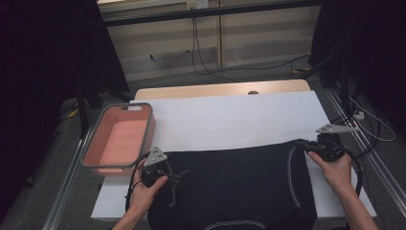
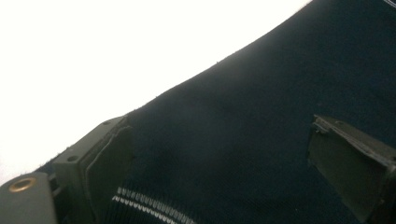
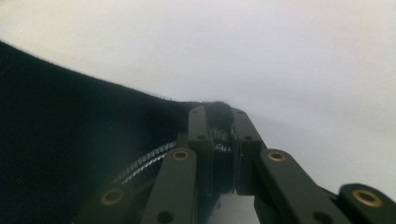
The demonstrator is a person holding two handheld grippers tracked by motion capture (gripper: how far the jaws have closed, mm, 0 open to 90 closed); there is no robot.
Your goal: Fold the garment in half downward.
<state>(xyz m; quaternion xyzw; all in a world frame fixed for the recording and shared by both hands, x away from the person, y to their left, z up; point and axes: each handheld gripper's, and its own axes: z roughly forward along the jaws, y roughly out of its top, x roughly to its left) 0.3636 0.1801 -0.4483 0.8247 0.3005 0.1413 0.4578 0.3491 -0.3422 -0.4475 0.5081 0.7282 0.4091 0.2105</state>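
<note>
The knitted garment (image 1: 234,187) spread on the table is black, perhaps very dark navy in this dim light, with thin white stripes along its seams and hem. Under it lies a plain white sheet (image 1: 230,120) over a pale wood tabletop (image 1: 210,90). The rectangular plastic basket (image 1: 119,139) is salmon pink with a grey rim.

I see open white sheet (image 1: 230,120) beyond the black garment (image 1: 234,187), free for either gripper to pass. On my left the pink bin (image 1: 119,139) stands just beside the left gripper (image 1: 174,176), blocking that side.
</note>
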